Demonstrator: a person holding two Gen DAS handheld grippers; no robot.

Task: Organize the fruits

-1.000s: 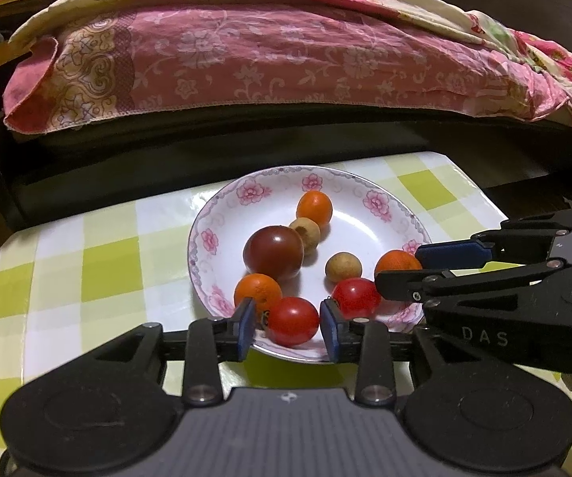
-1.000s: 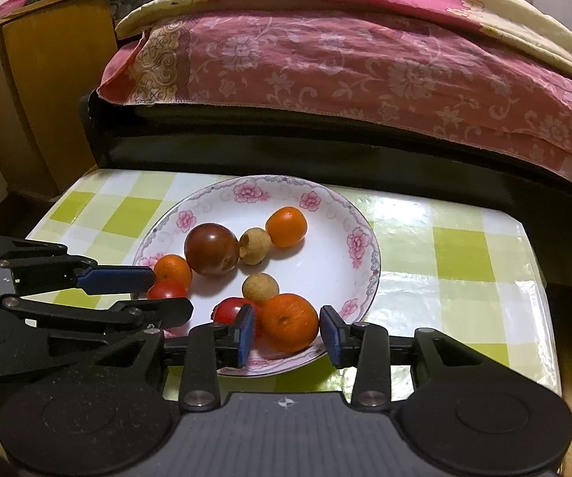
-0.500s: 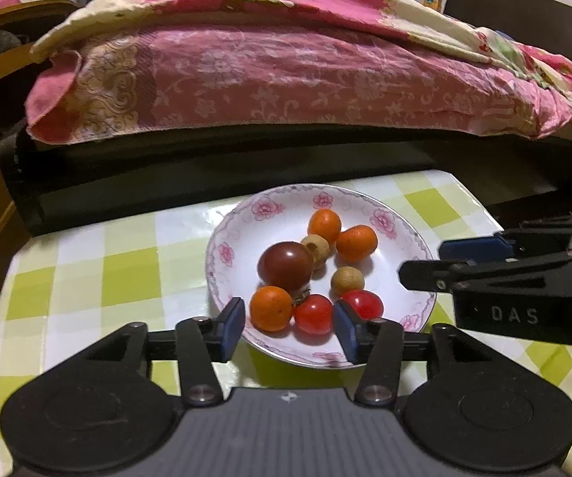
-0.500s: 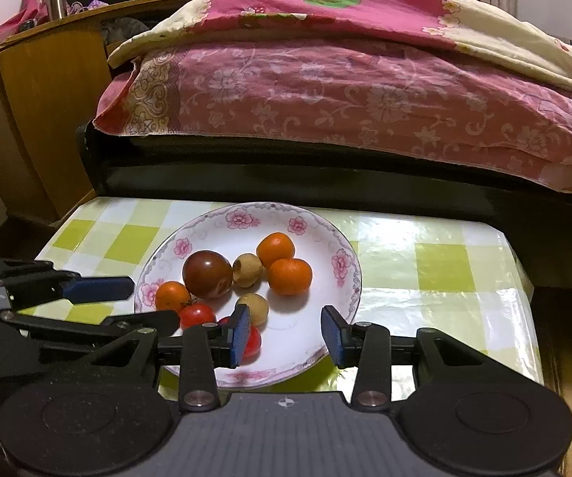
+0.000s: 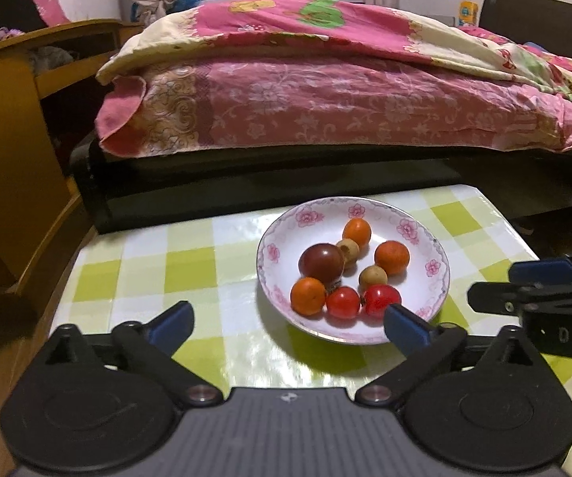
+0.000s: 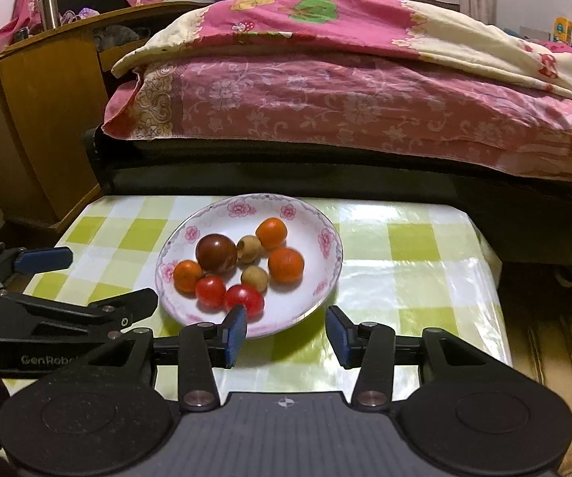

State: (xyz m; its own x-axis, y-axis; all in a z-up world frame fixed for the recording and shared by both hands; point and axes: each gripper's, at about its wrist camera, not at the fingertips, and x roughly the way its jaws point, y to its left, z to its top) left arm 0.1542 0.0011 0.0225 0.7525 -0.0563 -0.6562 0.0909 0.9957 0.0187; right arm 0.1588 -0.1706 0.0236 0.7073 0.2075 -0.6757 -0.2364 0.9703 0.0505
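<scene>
A white floral plate (image 5: 437, 278) (image 6: 325, 274) sits on the green-checked table. It holds a dark plum (image 5: 321, 264) (image 6: 216, 254), three oranges, two red tomatoes (image 5: 343, 302) (image 6: 243, 298) and two small brown fruits (image 5: 372, 277). My left gripper (image 5: 286, 324) is open and empty, held back from the plate's near edge. My right gripper (image 6: 286, 330) is open and empty, just short of the plate's near rim. Each gripper shows at the side of the other's view.
The checked table (image 5: 190, 274) (image 6: 409, 246) ends close on the right. A bed with a pink quilt (image 5: 325, 91) stands behind it. A wooden cabinet (image 6: 35, 111) with a steel flask (image 6: 48, 7) is at the left.
Both grippers have drawn back from the plate and opened wider. The orange and tomato once between their fingers now lie in the plate.
</scene>
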